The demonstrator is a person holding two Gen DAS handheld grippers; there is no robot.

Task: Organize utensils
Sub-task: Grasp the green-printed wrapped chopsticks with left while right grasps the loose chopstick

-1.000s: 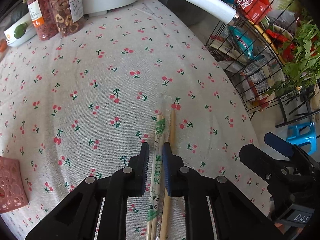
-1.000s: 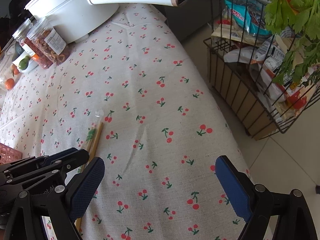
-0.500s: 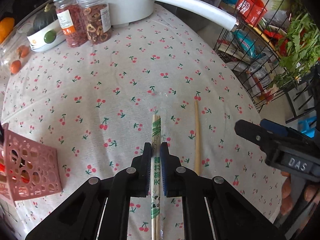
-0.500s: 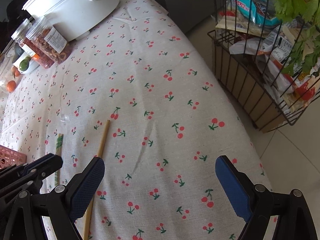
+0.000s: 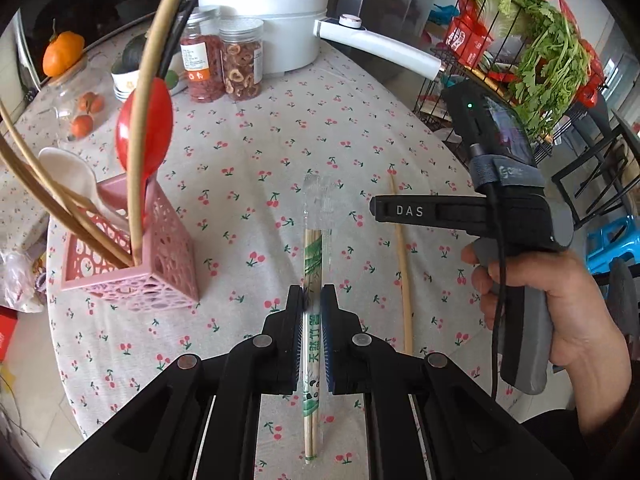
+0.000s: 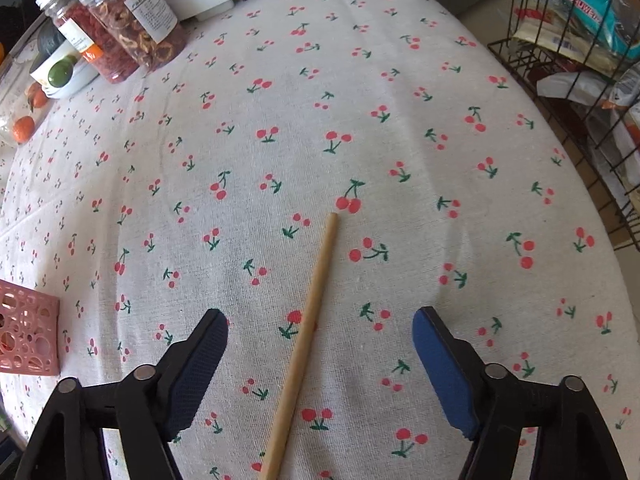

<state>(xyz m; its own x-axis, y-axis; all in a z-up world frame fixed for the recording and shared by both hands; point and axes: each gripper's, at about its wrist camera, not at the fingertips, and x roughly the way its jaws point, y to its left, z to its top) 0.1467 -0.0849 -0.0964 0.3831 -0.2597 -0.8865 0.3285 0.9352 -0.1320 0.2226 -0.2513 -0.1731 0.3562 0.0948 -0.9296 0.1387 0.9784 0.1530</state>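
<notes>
My left gripper is shut on a wrapped pair of bamboo chopsticks and holds it above the cherry-print tablecloth. A pink perforated utensil holder stands to the left with a red spoon, a white spoon and long wooden sticks in it. A bare wooden chopstick lies on the cloth; it also shows in the left wrist view. My right gripper is open, low over the cloth, with its jaws on either side of that chopstick. Its body shows in the left wrist view.
Two jars of dried food, a white pot with a long handle, a bowl and oranges stand at the back. A wire rack with greens and packets stands off the table's right edge. The holder's corner shows at the left.
My left gripper has risen and pulled back with the wrapped chopsticks, bringing the holder into full view. My right gripper has moved down and left over the bare chopstick, now between its jaws.
</notes>
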